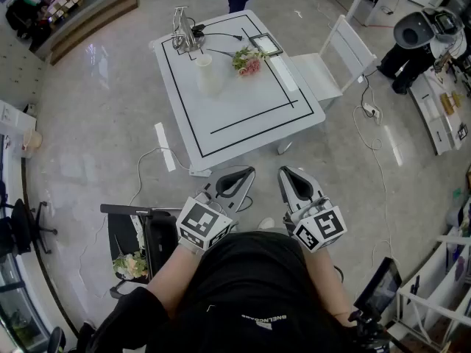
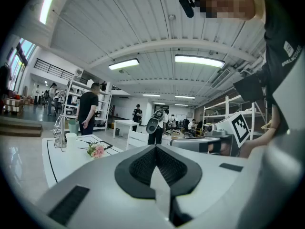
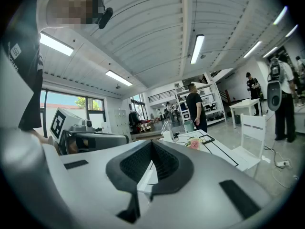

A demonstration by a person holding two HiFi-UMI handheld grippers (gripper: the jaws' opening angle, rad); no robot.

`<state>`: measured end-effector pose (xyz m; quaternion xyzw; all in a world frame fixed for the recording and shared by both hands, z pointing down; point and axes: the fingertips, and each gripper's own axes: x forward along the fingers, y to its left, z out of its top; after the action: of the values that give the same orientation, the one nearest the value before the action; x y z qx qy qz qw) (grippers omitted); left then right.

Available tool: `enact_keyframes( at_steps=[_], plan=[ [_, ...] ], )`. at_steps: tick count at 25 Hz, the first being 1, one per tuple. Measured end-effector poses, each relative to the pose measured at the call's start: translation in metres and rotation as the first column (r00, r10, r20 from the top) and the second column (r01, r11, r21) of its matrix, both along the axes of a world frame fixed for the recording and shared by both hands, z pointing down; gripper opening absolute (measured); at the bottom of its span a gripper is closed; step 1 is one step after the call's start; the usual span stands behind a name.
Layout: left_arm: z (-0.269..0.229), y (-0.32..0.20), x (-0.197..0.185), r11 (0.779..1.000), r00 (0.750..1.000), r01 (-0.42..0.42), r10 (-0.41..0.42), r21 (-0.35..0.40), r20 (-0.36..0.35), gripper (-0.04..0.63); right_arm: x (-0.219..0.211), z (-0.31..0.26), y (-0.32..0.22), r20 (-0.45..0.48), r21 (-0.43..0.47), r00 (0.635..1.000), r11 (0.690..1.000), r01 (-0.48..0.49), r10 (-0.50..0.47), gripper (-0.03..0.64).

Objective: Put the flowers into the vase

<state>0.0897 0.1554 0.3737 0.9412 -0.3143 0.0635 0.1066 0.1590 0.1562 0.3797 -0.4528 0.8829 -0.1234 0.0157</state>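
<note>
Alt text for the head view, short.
Looking down, a person holds the left gripper and right gripper, both shut and empty, short of a white table where pink flowers lie beside an upright white vase. A white chair stands alongside.

Glossy grey floor point(image 1: 103, 109), white table point(image 1: 243, 116), white chair point(image 1: 331, 61), ceiling striplights point(image 2: 199, 60)

We are looking at a glossy white worktop point(image 1: 243, 123), a polished floor point(image 1: 96, 123) reflecting light, a shiny metal stand point(image 1: 184, 31) and matt plastic jaws.
</note>
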Motion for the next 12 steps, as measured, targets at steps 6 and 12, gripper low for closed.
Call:
enact_keyframes(
  at_steps=[6,12],
  plan=[
    [0.005,0.003,0.006,1.000,1.000,0.010,-0.010,-0.021,-0.010,0.005,0.007,0.000,0.004,0.003,0.007,1.000,1.000,0.003,-0.003,0.012],
    [0.010,-0.002,0.015,0.997,0.998,0.045,-0.047,-0.068,-0.034,0.005,0.026,0.002,0.005,0.039,-0.003,0.999,1.000,-0.002,0.003,0.012]
  ],
)
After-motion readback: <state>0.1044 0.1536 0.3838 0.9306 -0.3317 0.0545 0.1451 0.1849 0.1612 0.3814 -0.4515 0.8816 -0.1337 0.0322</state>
